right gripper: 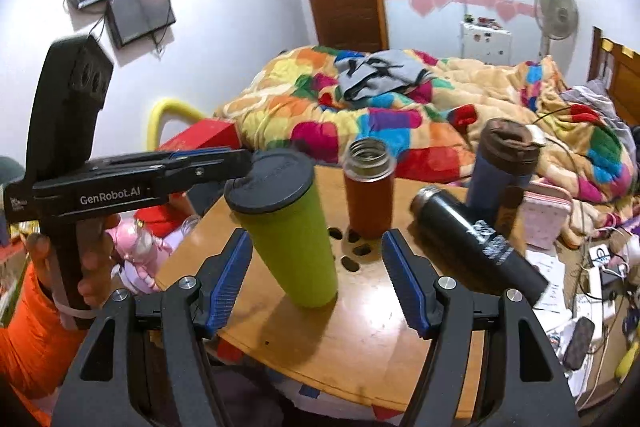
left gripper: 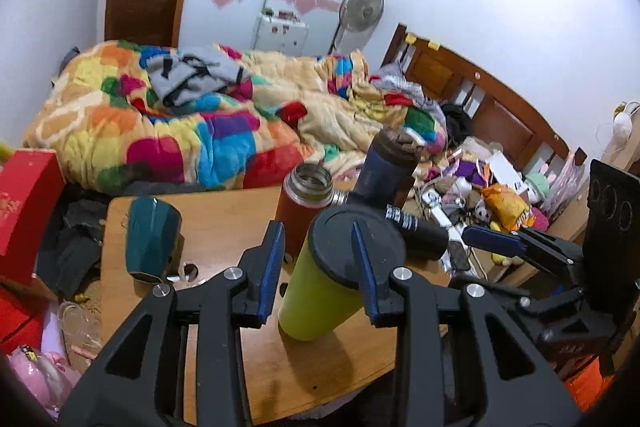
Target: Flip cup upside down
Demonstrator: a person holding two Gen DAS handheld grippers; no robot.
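The left claw (left gripper: 318, 267) stands with its blue-padded fingers apart, straddling the top of the tall lime-green tumbler with a flat black lid (left gripper: 324, 287). Neither pad can be confirmed as touching it. The right claw (right gripper: 316, 281) is likewise spread wide, empty, and set low in front of the same tumbler, which stands upright near the front edge of the round wooden bench (right gripper: 360, 347).

Progress, as judged from these views: the lid-end faces up, so either the tumbler is not yet inverted or the black disc is its base; the pictures do not settle which. No claw grips anything, so a flip, if pending, has not begun.

Behind the tumbler stands an open-mouthed brown steel flask (right gripper: 368, 187). A black cylindrical bottle with white lettering (right gripper: 480, 243) lies on its side to the right, with a dark blue flask with a brown top (right gripper: 504, 163) upright beyond it.

View differences: only the left wrist view shows a dark teal faceted mug (left gripper: 152, 239) resting mouth-down at the bench's left side. Only the right wrist view shows the person's hand (right gripper: 92, 259) around the left handle.
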